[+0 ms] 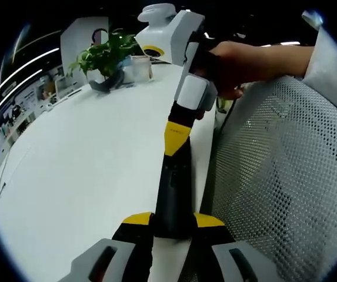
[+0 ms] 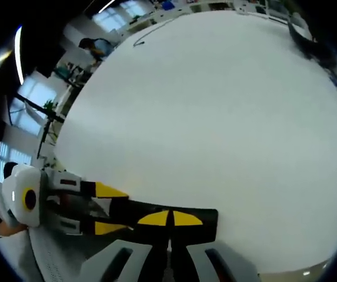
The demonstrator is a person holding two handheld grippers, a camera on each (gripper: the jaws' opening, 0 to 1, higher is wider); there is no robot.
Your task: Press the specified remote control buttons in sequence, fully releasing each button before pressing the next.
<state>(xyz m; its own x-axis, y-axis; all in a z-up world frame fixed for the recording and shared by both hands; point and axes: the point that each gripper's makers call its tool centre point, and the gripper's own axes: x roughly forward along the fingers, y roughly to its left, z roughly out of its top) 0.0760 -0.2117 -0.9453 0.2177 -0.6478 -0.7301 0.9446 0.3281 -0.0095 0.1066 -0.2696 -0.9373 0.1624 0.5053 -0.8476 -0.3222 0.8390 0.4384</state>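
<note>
One remote (image 1: pixel 173 188), dark and slim, held up just over the white bench (image 1: pixel 86 176) near its edge, not lying on it. Your left gripper (image 1: pixel 174 220) is clamped on the near end, one yellow pad on each long side. In the right gripper view the same grip shows from the other side: left gripper (image 2: pixel 108 209) pinching the remote (image 2: pixel 134 209) above the bench (image 2: pixel 215 106). Your right gripper (image 1: pixel 176 136) comes in from the top with the jaws closed together, tip touching the far end of the remote. From its own camera, the right gripper (image 2: pixel 169 218) has its yellow pads meeting, with only a thin seam between them, sitting on the dark body. The buttons are too dark to make out, so you can't tell which one is under the tip. Handling judgement: the remote is a light, stiff plastic shell with smooth sides that are likely a bit slippery. Keep the side clamp low on the body, clear of the key face, and press straight down so it doesn't pivot in the left jaws. Counts: one remote, two grippers, one hand (image 1: pixel 239 61) on the right gripper, one potted plant (image 1: pixel 106 56) at the far end of the bench, one mesh chair (image 1: pixel 280 176) beside the bench.
</note>
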